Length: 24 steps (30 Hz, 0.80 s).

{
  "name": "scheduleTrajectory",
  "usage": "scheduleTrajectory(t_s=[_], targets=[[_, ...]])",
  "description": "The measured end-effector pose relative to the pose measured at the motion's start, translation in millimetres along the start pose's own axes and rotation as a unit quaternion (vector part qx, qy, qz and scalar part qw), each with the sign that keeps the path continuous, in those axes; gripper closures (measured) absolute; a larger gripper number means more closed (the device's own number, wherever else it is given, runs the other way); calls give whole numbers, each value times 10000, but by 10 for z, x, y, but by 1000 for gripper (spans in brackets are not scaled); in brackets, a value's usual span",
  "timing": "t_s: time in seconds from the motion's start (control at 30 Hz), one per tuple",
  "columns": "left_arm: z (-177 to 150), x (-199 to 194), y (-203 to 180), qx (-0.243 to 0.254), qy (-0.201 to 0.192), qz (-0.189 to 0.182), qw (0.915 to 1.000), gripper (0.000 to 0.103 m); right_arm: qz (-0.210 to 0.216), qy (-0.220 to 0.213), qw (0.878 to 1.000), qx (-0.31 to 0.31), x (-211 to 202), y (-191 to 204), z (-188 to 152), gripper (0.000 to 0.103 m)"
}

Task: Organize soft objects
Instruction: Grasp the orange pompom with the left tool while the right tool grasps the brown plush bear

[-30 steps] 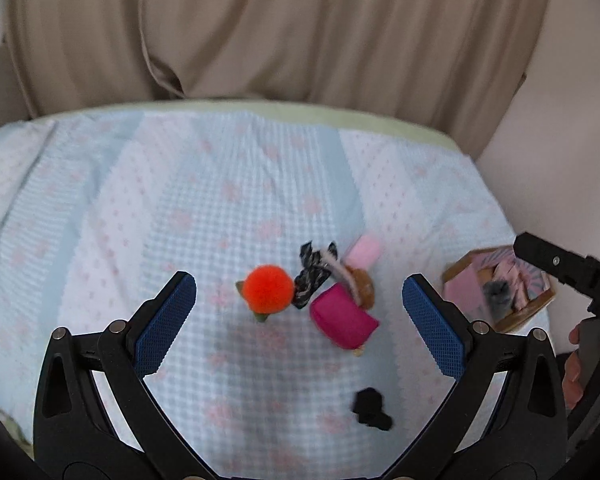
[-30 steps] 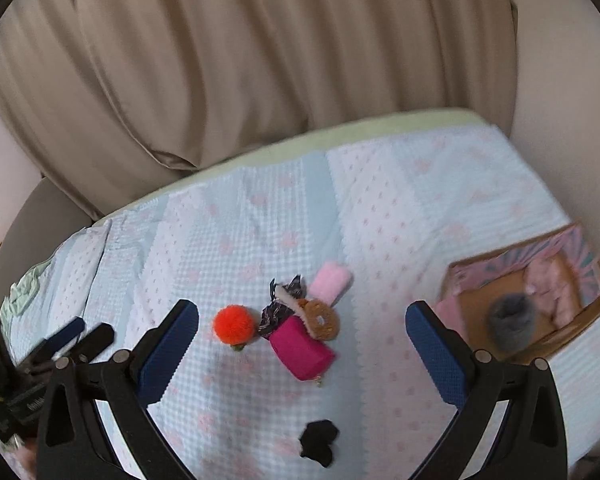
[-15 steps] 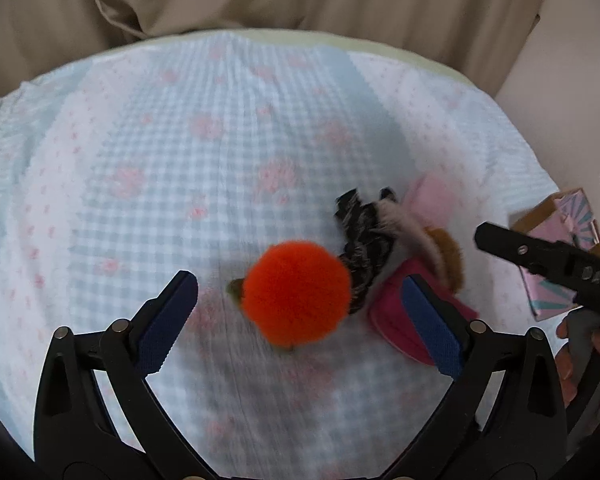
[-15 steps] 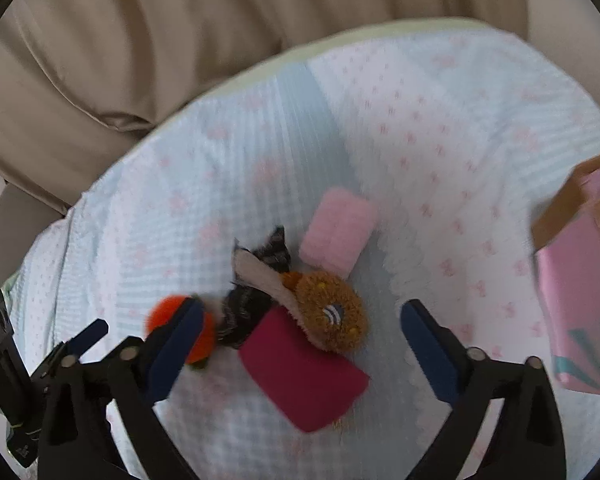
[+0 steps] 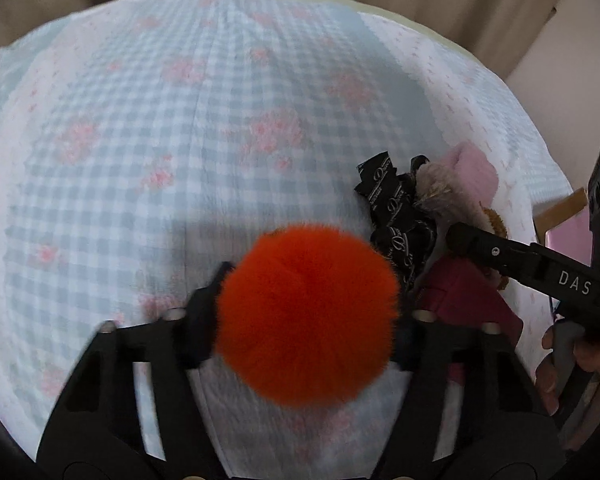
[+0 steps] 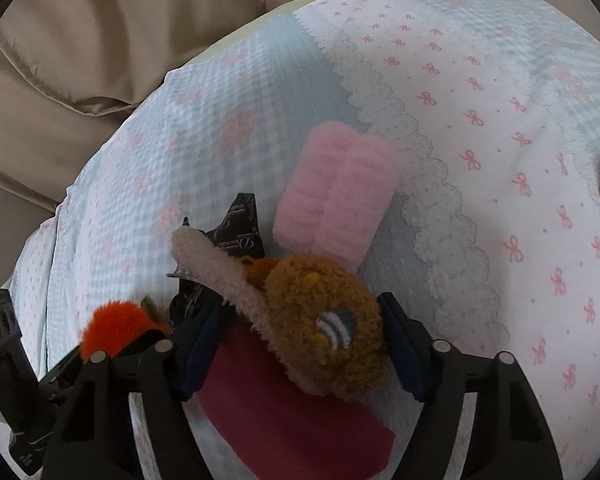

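My left gripper (image 5: 306, 312) is shut on a fluffy orange pompom (image 5: 308, 312), which fills the gap between the fingers; the pompom also shows in the right wrist view (image 6: 116, 328). My right gripper (image 6: 300, 340) is shut on a brown plush toy (image 6: 324, 320) with a cream strip (image 6: 220, 276). The toy lies over a magenta pouch (image 6: 284, 412). A pink fuzzy roll (image 6: 336, 188) lies just beyond it, and a black printed ribbon (image 5: 396, 220) sits between pompom and plush.
All lies on a blue gingham and pink-bow blanket (image 5: 180, 140) over a bed. Beige curtains (image 6: 100, 40) hang behind. A cardboard box edge (image 5: 560, 216) shows at far right in the left wrist view.
Both grippers moved down and in onto the pile and closed: the left on the orange pompom, the right on the brown plush.
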<state>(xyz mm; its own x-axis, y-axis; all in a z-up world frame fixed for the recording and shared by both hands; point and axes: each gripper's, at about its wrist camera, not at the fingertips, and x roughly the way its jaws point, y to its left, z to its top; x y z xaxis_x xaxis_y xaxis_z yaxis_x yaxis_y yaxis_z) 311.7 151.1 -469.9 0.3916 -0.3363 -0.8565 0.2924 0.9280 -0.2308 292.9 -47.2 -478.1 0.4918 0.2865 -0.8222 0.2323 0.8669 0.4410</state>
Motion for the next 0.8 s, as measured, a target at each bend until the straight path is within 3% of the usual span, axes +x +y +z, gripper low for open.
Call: scheduleTrajectory(t_s=[0.17,0.43,0.8], targets=[[8,92,67,-161,93,-20,9998,63,71,-73,9999,11,7,-35,-7,41],[-28,42,82,-140,23,54,9999,66,174,-170,9996,-120,-63,36,-22,64],[22,-396,109,-332,-313,172,9988,67,266,-449,9980,-347,-387,224,-19,65]])
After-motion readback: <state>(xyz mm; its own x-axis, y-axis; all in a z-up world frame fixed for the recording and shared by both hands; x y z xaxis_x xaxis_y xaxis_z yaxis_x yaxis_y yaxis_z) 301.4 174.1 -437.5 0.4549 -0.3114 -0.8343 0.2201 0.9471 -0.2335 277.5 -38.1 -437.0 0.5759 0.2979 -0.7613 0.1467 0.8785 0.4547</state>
